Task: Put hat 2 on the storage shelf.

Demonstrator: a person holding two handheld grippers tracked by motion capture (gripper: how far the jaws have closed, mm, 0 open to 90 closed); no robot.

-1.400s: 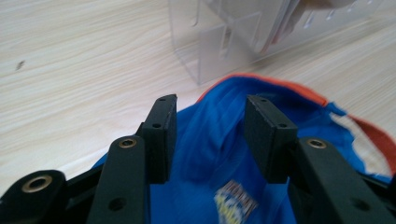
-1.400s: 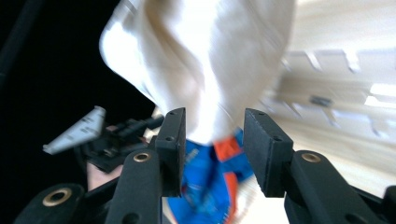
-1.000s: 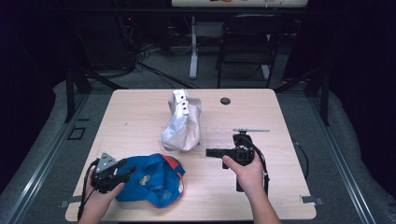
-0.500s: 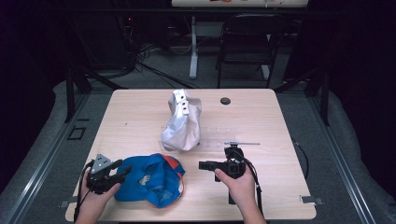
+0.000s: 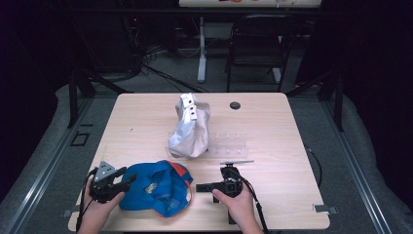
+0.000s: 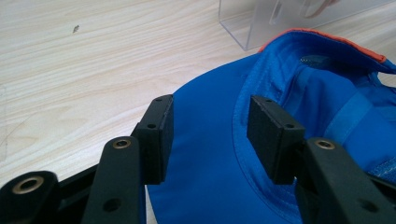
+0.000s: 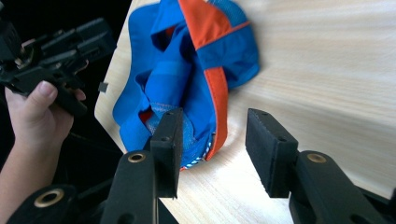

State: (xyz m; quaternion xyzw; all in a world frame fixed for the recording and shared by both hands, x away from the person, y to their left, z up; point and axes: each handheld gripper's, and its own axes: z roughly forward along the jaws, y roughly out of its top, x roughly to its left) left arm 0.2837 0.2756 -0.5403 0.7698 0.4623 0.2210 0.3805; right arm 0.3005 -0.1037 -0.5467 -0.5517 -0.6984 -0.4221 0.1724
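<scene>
Nearest, at the worktop's (image 5: 146, 117) near left corner: left claw (image 5: 127, 178), gripped by a hand, jaws released and spread apart, pointing right toward the blue cap (image 5: 156, 187). In the left gripper view, cap (image 6: 261, 140) fabric seen between and beyond the two pads, neither pad pressing on it. Cap itself crumpled, blue with an orange edge, lying close to the near edge, left of centre.

Just right of the cap: right claw (image 5: 200, 187), pointing left at it, jaws released and just opening further, a narrow strip of bare wood between tips and cap. In the right gripper view, cap's (image 7: 187, 79) orange-trimmed near end just beyond the left pad, bare wood in front of the right pad, nothing pinched; left claw (image 7: 100, 39) visible beyond, off the worktop's edge.

Slightly farther, right of centre: a thin metal strip (image 5: 236, 162) lying flat, then a clear plastic stand (image 5: 233, 144), hard to make out.

Mid-worktop: a white crumpled bag (image 5: 191, 129) standing upright, well apart from the cap.

Far edge, right of centre: a small dark round disc (image 5: 235, 105).

Open wood across the whole left half beyond the cap, and along the right side. Beyond the far edge, a chair (image 5: 258, 44) on the floor.
</scene>
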